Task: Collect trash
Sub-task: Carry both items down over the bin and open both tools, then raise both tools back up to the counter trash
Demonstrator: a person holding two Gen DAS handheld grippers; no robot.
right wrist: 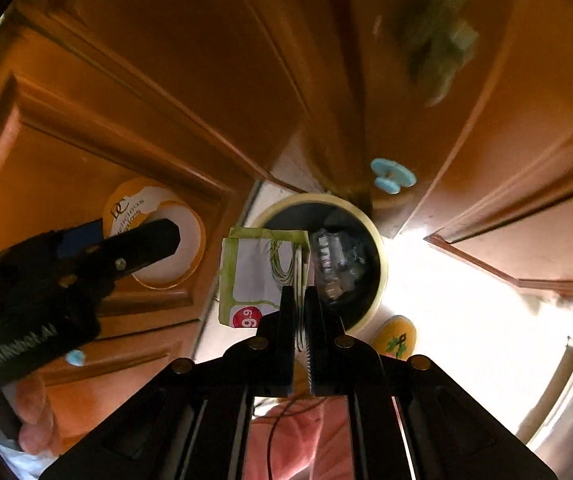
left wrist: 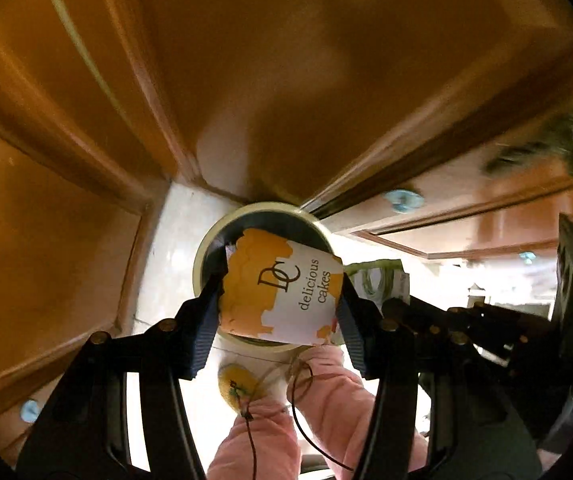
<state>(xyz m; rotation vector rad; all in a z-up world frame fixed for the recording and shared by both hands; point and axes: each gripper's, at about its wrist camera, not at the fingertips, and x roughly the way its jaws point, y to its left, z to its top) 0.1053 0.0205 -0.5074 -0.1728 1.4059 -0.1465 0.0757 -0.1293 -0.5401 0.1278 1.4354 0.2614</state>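
My left gripper (left wrist: 280, 296) is shut on a yellow and white "delicious cakes" paper cup (left wrist: 282, 290) and holds it sideways right above the open round trash bin (left wrist: 206, 248) on the floor. My right gripper (right wrist: 300, 300) is shut on a flat green and white carton (right wrist: 262, 276) with a red price sticker, held over the left rim of the same bin (right wrist: 382, 264). Clear plastic trash (right wrist: 336, 262) lies inside the bin. The left gripper with the cup (right wrist: 154, 236) shows at the left of the right wrist view. The carton (left wrist: 378, 280) shows behind the cup.
Brown wooden cabinet doors (left wrist: 286, 60) with light blue knobs (right wrist: 392, 176) surround the bin. The floor is pale tile (left wrist: 170, 248). My legs in pink trousers (left wrist: 326, 412) and a yellow slipper (right wrist: 394, 338) stand close to the bin.
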